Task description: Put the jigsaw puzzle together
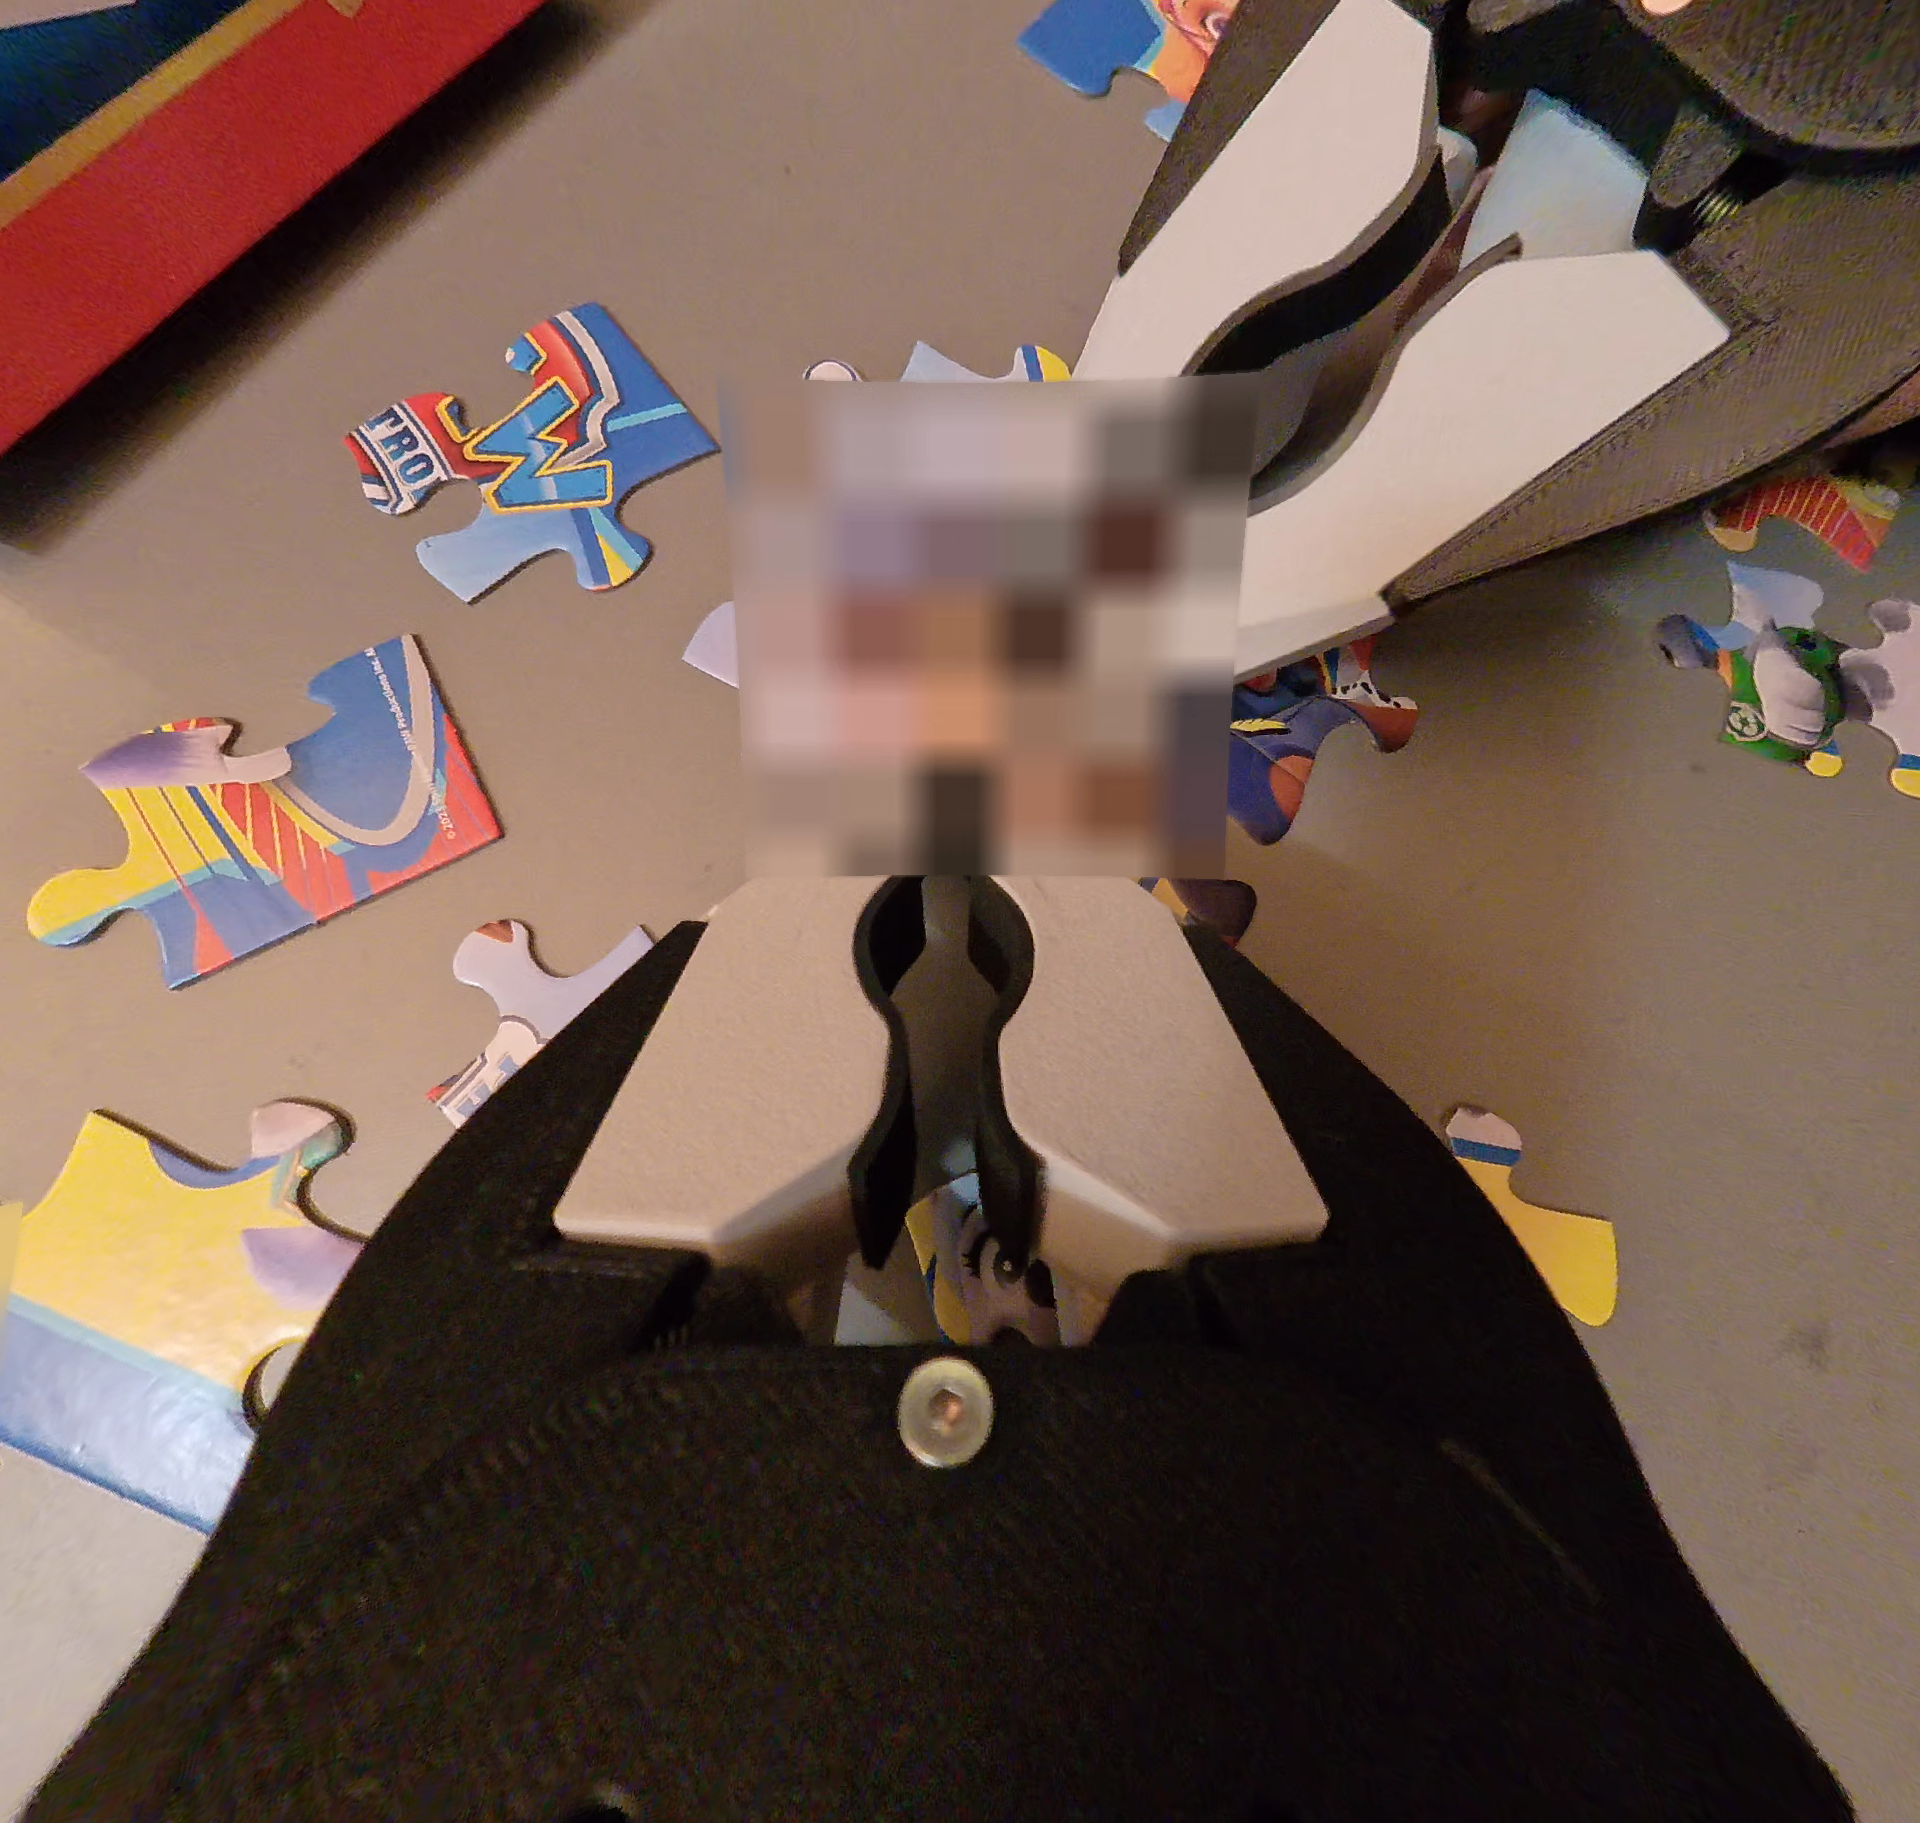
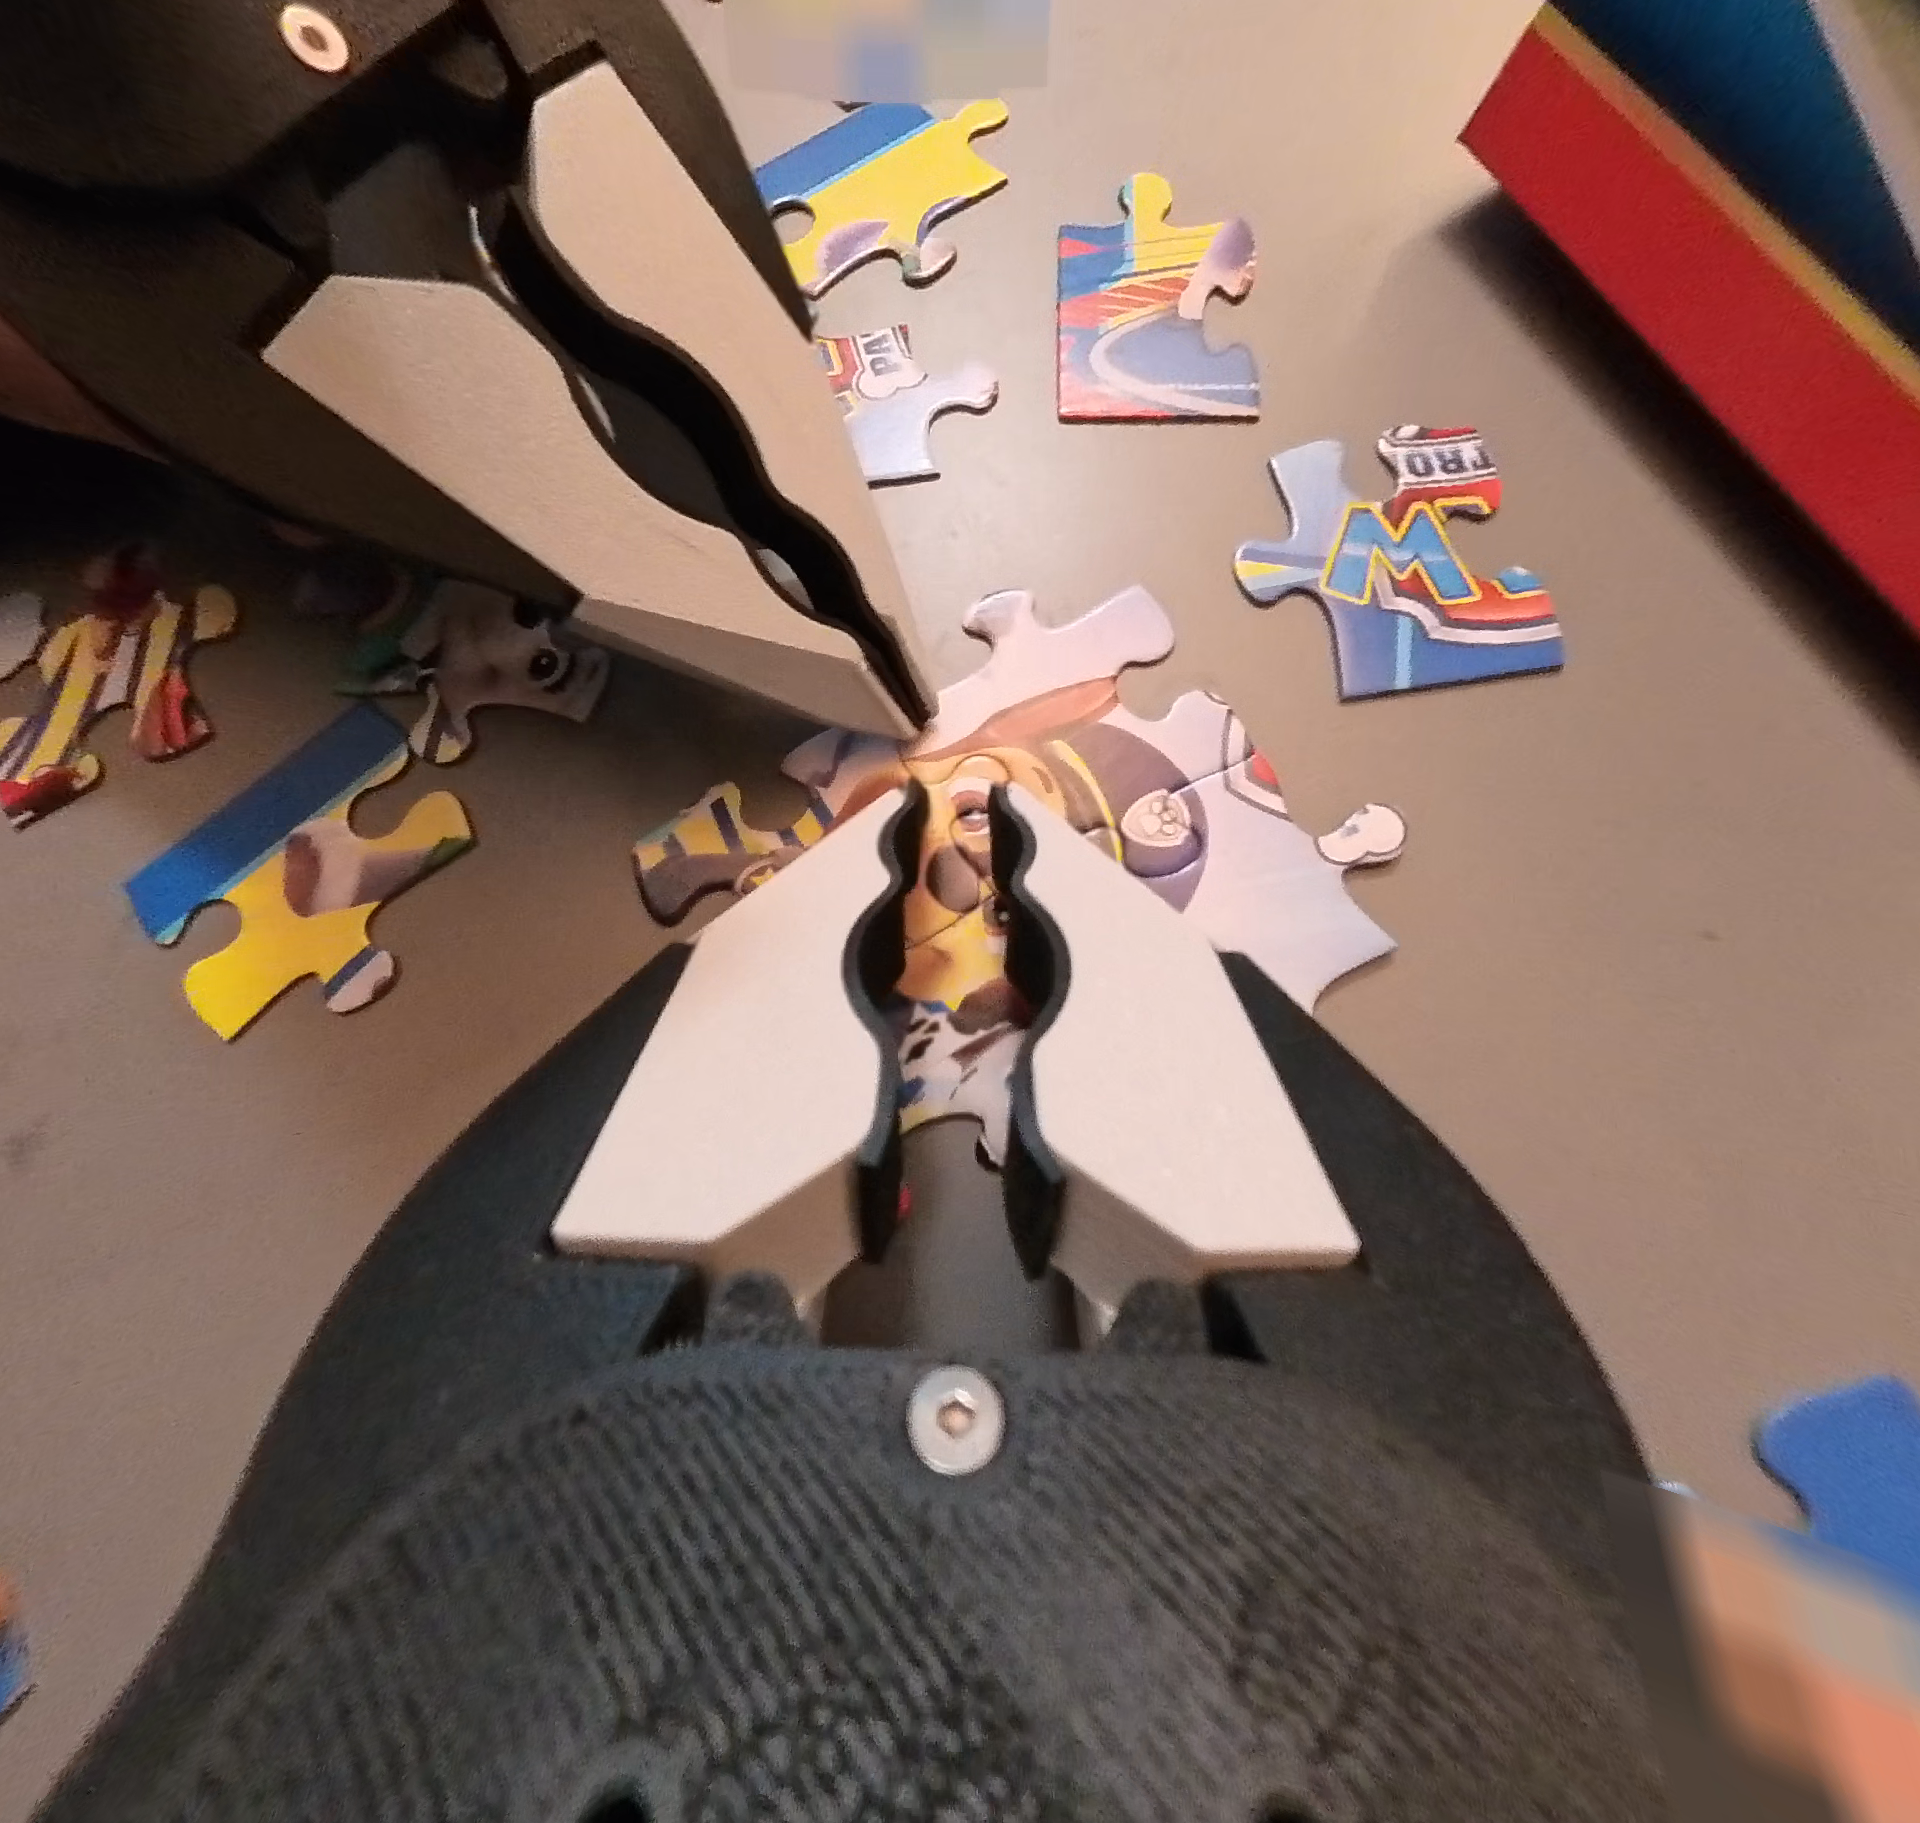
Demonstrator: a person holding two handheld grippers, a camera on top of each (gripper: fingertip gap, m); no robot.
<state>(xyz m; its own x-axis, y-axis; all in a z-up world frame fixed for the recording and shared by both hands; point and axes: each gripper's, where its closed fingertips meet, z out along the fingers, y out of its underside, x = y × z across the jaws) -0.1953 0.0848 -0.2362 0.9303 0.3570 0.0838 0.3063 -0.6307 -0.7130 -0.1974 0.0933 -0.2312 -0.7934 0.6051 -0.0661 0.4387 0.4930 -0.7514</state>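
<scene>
In the right wrist view my right gripper (image 2: 956,797) stands low over a small cluster of joined puzzle pieces (image 2: 1195,817) that shows a cartoon dog. Its jaws are a little apart and press on nothing. My left gripper (image 2: 906,711) comes in from the upper left, shut, with its tip touching the edge of the pale piece (image 2: 1060,651) of that cluster. In the left wrist view the left gripper (image 1: 954,890) is shut and a mosaic patch hides its tips. The right gripper's fingers (image 1: 1455,402) reach in from the upper right.
A red and blue box (image 1: 260,142) stands at the table's edge; it also shows in the right wrist view (image 2: 1714,246). Loose pieces lie around: a lettered one (image 2: 1403,578), a blue-and-red corner piece (image 1: 281,817), a yellow-and-blue edge piece (image 2: 291,869), a green one (image 1: 1787,693). Less than 4 cm separates the two grippers' tips.
</scene>
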